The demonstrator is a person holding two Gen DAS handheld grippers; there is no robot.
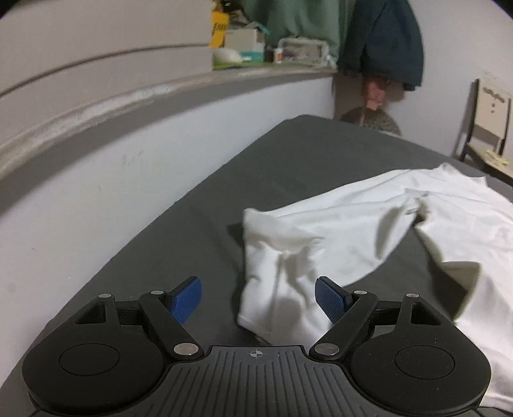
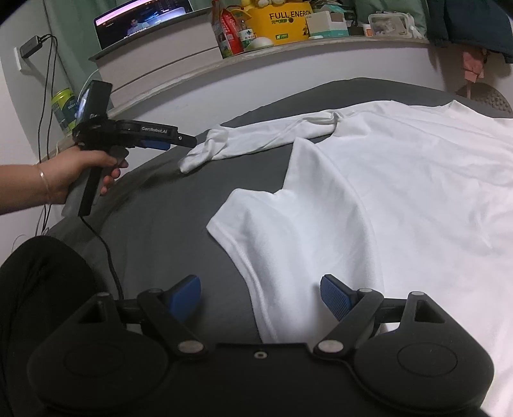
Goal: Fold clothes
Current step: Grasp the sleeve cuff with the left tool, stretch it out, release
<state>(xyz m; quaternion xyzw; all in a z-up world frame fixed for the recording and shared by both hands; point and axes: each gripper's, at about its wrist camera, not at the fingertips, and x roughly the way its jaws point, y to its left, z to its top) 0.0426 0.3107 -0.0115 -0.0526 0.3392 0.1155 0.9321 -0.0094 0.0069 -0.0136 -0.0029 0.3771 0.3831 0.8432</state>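
Observation:
A white long-sleeved shirt (image 2: 400, 192) lies spread on a dark grey bed sheet (image 2: 166, 231). In the left wrist view its sleeve (image 1: 336, 224) runs toward me, and the cuff (image 1: 275, 295) sits between the blue pads (image 1: 330, 300) of my open left gripper (image 1: 258, 300). The right wrist view shows that left gripper (image 2: 191, 141) from the side, held by a hand (image 2: 77, 170), its tip at the sleeve end (image 2: 205, 150). My right gripper (image 2: 260, 298) is open, with the shirt's hem corner (image 2: 282, 282) lying between its fingers. Neither gripper holds the cloth.
A grey ledge (image 2: 288, 54) behind the bed carries a yellow box (image 2: 282, 22), cartons and a laptop (image 2: 141, 19). A green can (image 2: 64, 109) and cables stand at left. A dark jacket (image 1: 384, 41) hangs at the back. A chair (image 1: 487, 134) is on the right. A dark-clothed leg (image 2: 41, 288) is at lower left.

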